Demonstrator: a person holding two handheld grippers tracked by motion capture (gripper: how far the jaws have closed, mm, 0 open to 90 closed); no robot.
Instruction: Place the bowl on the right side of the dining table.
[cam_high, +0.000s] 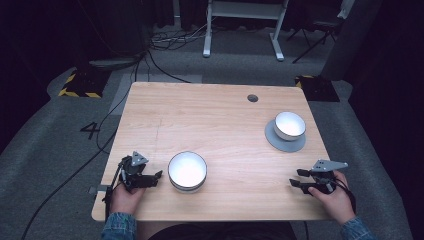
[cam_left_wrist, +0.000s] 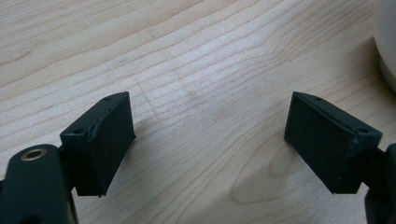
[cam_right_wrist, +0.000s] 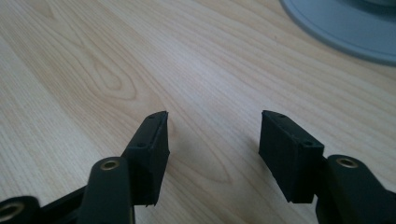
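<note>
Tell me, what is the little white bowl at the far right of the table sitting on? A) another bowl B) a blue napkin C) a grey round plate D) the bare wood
C: in the high view the small white bowl stands on a flat grey round plate, whose rim shows all around it on the wooden table.

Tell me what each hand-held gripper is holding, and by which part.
Nothing is held. The left hand-held gripper and the right hand-held gripper both stand open over bare table.

near bowl (cam_high: 187, 171) table (cam_high: 210, 115) front, left | far bowl (cam_high: 289, 125) on plate (cam_high: 285, 142) right, behind
</note>
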